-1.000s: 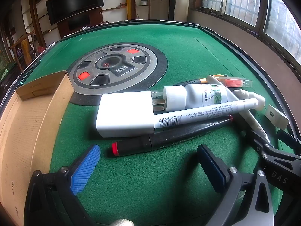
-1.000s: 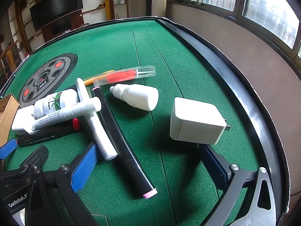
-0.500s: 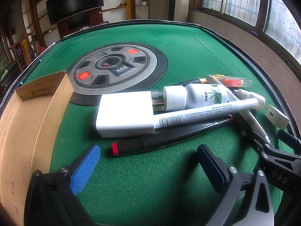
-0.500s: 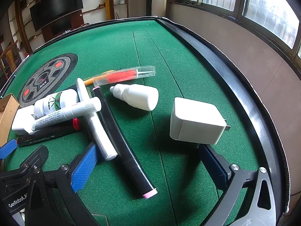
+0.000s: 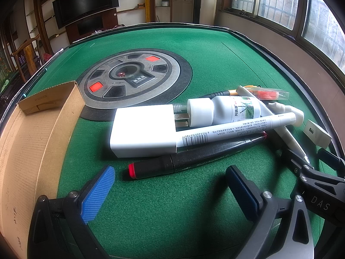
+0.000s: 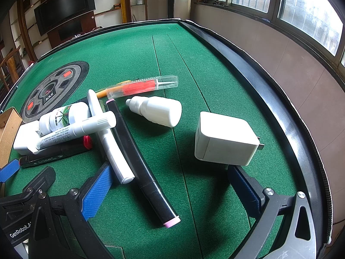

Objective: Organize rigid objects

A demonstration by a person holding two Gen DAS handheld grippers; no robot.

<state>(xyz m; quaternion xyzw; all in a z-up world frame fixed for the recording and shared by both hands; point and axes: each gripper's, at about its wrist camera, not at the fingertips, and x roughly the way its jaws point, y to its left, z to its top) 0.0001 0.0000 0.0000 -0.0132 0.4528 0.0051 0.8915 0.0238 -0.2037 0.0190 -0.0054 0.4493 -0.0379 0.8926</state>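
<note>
- Left gripper: jaws spread wide, empty, low over the green felt table. Blue pads clear of every item.
- Right gripper: jaws spread wide, empty. Its left pad sits just beside the near end of the white pen; contact cannot be told.
- Left wrist view: cardboard box at 9 o'clock, open, nothing visible in the part shown.
- Red-capped black marker lies just ahead of the left gripper at 12 o'clock, red end toward 9 o'clock.
- Beyond it, the white charger, prongs toward 3 o'clock. White paint marker rests across its corner and over the black marker.
- White labelled bottle lies on its side, cap against the charger prongs.
- Right wrist view: pink-tipped black marker runs from 11 o'clock toward 6 o'clock between the jaws, touching the white pen.
- White dropper bottle on its side at 12 o'clock, apart from the markers.
- Clear tube with red contents lies beyond it, over an orange pen.
- Second white charger at 2 o'clock, alone, near the black table rim.
- Round centre console of the table at 11 o'clock in the left view.
</note>
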